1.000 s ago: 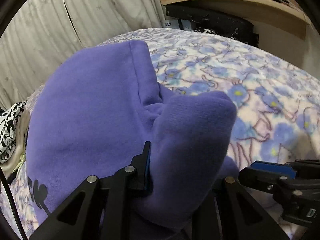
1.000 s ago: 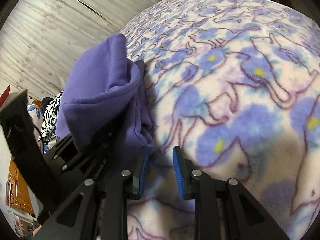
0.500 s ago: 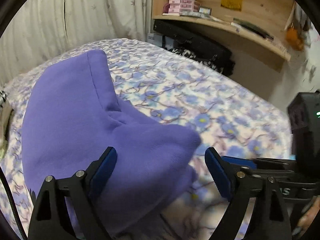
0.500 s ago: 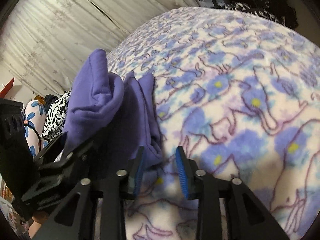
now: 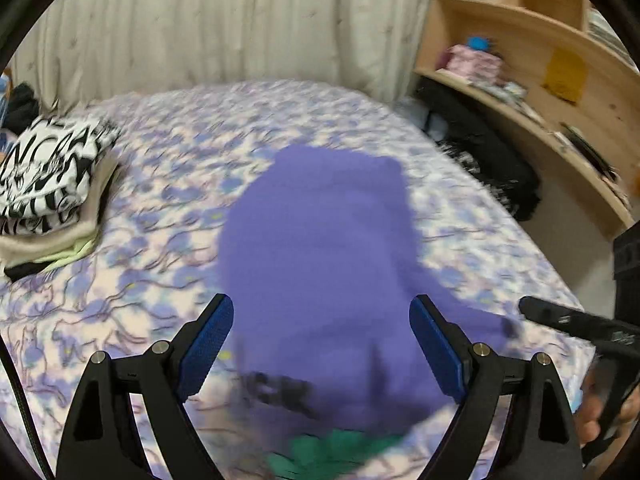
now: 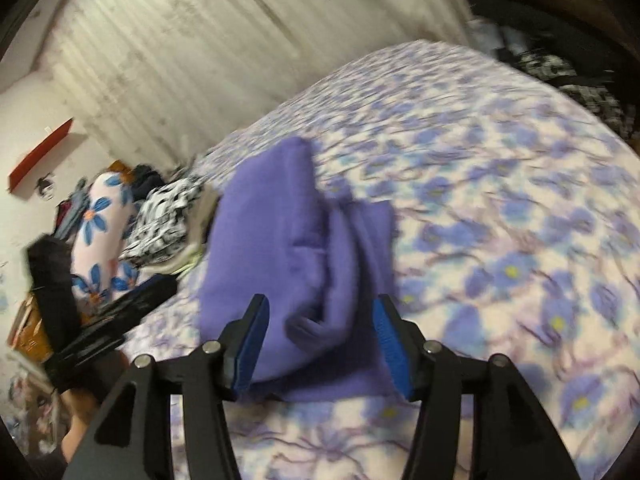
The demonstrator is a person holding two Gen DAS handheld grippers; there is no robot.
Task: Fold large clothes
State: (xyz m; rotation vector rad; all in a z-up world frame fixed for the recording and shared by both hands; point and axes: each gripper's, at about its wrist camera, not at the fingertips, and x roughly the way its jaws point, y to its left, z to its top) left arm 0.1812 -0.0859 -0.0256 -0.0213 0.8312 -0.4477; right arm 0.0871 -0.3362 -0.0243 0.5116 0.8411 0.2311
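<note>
Floral fleece bedspread (image 5: 132, 288) fills both views, soft and printed with blue flowers on cream, and the purple sweatshirt (image 5: 320, 248) lies folded on it in a thick bundle. A second ago the left gripper (image 5: 321, 338) was clamped on a bunched fold of that fleece cloth; now its blue-padded fingers stand spread wide with nothing between them, pulled back above the garment's near edge, where a dark print and a scrap of green cloth (image 5: 332, 454) show, blurred. The right gripper (image 6: 322, 346), nearly closed and empty a second ago, has also spread its fingers, holding nothing, and frames the near end of the stacked folds (image 6: 304, 248). Bare bedspread lies open to the right of the bundle and beyond it. Farther left, a folded stack of clothes (image 5: 48, 184), black-and-white print on top, sits apart from the sweatshirt. Behind the bed hangs a pale pleated curtain (image 5: 224, 24), with a wooden shelf unit (image 5: 552, 52) at far right.
</note>
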